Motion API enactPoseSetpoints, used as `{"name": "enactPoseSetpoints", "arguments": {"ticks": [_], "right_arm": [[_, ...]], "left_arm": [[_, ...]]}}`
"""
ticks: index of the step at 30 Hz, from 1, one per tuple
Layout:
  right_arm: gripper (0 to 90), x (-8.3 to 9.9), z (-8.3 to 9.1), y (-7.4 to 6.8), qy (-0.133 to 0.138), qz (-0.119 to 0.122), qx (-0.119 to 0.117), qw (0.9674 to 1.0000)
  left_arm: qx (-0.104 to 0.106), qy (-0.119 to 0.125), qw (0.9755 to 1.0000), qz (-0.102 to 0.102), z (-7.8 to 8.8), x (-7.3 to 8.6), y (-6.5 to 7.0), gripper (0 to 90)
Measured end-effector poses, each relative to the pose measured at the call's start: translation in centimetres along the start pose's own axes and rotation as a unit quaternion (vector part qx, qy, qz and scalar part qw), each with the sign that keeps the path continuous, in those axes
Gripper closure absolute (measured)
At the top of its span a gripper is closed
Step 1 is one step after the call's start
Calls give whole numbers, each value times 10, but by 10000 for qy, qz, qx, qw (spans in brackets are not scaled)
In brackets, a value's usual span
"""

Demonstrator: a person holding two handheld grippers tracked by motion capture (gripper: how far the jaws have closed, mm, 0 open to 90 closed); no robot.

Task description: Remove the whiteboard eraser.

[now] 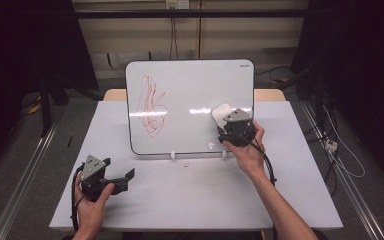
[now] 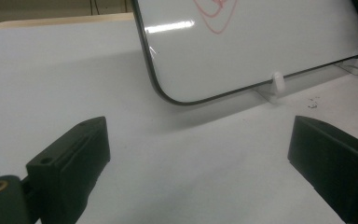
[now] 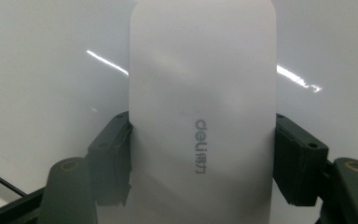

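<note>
My right gripper (image 3: 200, 154) pinches a white Deli whiteboard eraser (image 3: 203, 107), one black jaw pressed to each long side, and the eraser lies against the whiteboard (image 1: 195, 95) at about four o'clock on its face. The red scribble (image 1: 151, 105) sits well apart, toward nine o'clock. My left gripper (image 2: 198, 154) rests low on the white table (image 1: 180, 195) at about seven o'clock, jaws spread wide with nothing between them.

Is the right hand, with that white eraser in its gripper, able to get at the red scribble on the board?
Probably yes. The right gripper is shut on the eraser near the whiteboard, and only bare board lies between it and the red scribble.
</note>
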State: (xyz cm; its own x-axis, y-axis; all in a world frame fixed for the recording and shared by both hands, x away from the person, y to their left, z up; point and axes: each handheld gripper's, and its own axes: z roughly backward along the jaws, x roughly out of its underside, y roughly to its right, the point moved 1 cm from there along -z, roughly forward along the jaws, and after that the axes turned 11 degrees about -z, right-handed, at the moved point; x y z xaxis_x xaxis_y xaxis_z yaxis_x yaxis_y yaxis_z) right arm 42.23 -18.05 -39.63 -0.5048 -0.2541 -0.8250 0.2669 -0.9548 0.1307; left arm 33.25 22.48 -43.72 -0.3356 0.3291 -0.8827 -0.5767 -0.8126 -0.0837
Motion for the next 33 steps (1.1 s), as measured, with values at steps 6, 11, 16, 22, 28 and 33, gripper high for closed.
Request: {"name": "enactPoseSetpoints", "arguments": {"ticks": [6, 11, 16, 22, 28, 33], "right_arm": [[309, 0, 1, 4, 4, -228, -189, 9996], [309, 1, 2, 7, -15, -388, -365, 9986], [310, 2, 3, 12, -21, -599, -607, 9964], [310, 5, 4, 11, 38, -621, -663, 9959], [311, 5, 6, 13, 105, -670, -734, 9950], [311, 3, 12, 10, 217, -644, -768, 9947]], "left_arm": [[6, 10, 10000, 5, 0, 0, 0, 56], [-10, 11, 10000, 28, 0, 0, -1, 56], [-8, 9, 10000, 12, 1, 0, -1, 56], [-5, -1, 10000, 49, 1, 1, -2, 56], [3, -30, 9999, 96, 1, 3, -3, 56], [7, -8, 9999, 145, 3, 5, -6, 56]]}}
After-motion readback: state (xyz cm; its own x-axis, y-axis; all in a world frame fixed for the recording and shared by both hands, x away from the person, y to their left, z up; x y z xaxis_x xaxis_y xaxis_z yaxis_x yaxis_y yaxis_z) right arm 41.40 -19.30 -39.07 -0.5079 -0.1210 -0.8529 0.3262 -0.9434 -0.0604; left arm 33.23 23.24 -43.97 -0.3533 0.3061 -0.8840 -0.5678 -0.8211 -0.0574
